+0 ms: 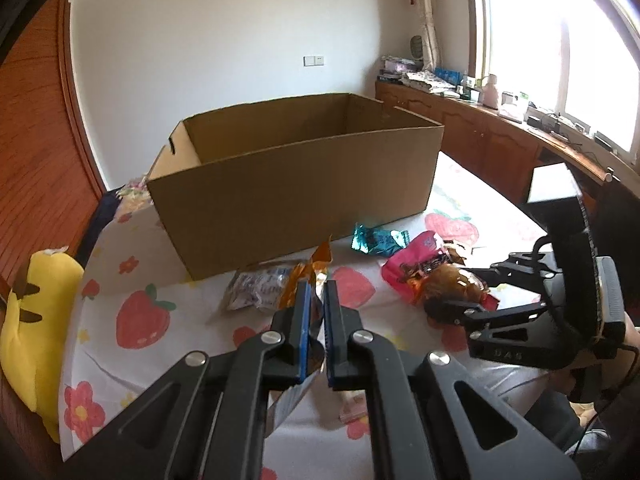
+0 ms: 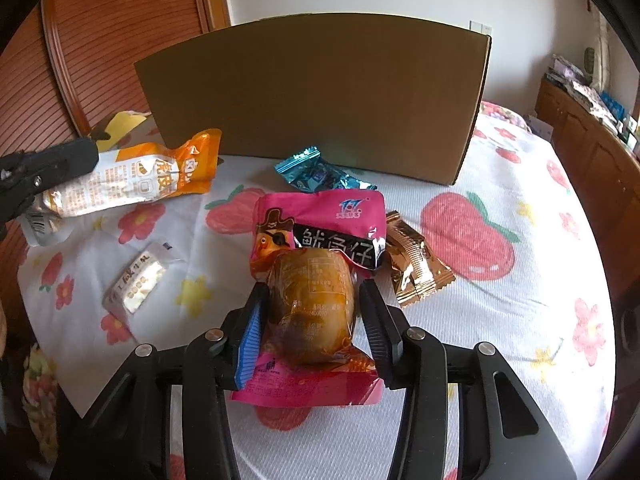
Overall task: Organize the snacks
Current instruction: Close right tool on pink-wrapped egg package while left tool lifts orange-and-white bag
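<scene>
A: What have we got in the right gripper (image 2: pixel 312 300)?

B: We see a brown, egg-shaped snack (image 2: pixel 312 300) sealed in clear film, its far end lying on a pink packet (image 2: pixel 320 220) with a pirate cartoon and a black band of white characters. The blue-padded fingers (image 2: pixel 250 336) stand on either side of it at 9 and 3 o'clock, flush against its sides, so we read the gripper as clamped on it. Its long axis runs from 6 to 12 o'clock, straight away from the camera toward the cardboard box (image 2: pixel 316 100).

A: And the left gripper (image 1: pixel 316 296)?

B: Its jaws are together, pinching the end of an orange-and-white packet (image 2: pixel 132 180). From the right wrist that packet lies along a line from 8 to 2 o'clock, orange end toward the box.

A: Where does all this sit?

B: On a bed (image 2: pixel 500 320) with a white cover printed with strawberries and flowers. The open box stands at 12 o'clock, its near wall facing us.

A: Anything around the brown snack?

B: A teal foil packet (image 2: pixel 316 174) lies at 12 o'clock between the pink packet and the box wall. A gold foil packet (image 2: pixel 416 258) lies just beside the pink one at 2 o'clock. A small clear packet with white pieces (image 2: pixel 138 284) is at 9 o'clock, well apart. In the left wrist view we also see a yellow plush toy (image 1: pixel 36 320) at the bed's edge at 9 o'clock.
</scene>
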The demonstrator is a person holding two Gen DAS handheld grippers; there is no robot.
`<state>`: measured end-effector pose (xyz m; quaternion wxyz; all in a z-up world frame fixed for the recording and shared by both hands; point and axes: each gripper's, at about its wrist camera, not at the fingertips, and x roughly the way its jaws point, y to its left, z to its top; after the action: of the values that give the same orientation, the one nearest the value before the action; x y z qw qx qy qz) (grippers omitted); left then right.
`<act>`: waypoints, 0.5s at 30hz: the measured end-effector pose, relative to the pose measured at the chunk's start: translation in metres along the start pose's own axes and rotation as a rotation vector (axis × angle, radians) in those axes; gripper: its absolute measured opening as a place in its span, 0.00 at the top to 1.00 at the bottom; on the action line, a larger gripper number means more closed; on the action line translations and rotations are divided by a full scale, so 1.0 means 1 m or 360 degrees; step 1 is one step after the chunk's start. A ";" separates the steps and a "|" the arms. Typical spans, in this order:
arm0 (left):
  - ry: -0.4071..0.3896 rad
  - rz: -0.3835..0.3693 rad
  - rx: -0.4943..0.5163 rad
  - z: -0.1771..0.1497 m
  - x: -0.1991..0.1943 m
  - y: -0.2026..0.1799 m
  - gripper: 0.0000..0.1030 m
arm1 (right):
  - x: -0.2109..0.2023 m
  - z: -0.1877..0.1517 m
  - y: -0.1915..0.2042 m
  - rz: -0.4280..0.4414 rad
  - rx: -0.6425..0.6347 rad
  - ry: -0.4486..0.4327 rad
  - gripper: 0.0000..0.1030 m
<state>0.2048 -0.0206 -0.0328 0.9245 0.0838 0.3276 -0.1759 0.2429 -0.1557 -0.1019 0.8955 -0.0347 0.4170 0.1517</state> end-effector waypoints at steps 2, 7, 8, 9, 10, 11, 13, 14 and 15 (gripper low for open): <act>0.0042 0.0026 0.0010 -0.004 0.005 0.002 0.95 | 0.000 0.000 -0.001 0.0005 0.0003 0.0000 0.55; 0.0134 0.0020 0.0007 -0.019 0.020 0.006 0.93 | 0.000 0.000 -0.002 0.0013 0.0007 -0.0001 0.55; 0.0153 0.0017 0.0013 -0.021 0.022 0.005 0.92 | 0.000 0.000 -0.002 0.0015 0.0007 -0.0002 0.55; 0.0149 0.0029 0.0013 -0.022 0.023 0.005 0.92 | 0.000 0.000 -0.002 0.0017 0.0007 -0.0002 0.55; 0.0150 0.0034 0.0016 -0.022 0.023 0.005 0.92 | 0.000 0.000 -0.002 0.0018 0.0006 -0.0002 0.55; 0.0153 0.0036 0.0015 -0.021 0.024 0.004 0.92 | 0.000 0.000 -0.003 0.0021 0.0005 -0.0002 0.55; 0.0152 0.0041 0.0007 -0.020 0.023 0.005 0.92 | 0.000 0.000 -0.003 0.0020 0.0003 -0.0002 0.55; 0.0153 0.0036 0.0002 -0.020 0.023 0.006 0.93 | 0.000 0.000 -0.003 0.0021 0.0006 -0.0002 0.55; 0.0153 0.0032 -0.0005 -0.020 0.023 0.006 0.94 | 0.000 0.000 -0.003 0.0022 0.0006 -0.0003 0.55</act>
<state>0.2118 -0.0157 -0.0623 0.9095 0.0940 0.3712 -0.1620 0.2439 -0.1581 -0.1024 0.8948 -0.0299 0.4168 0.1570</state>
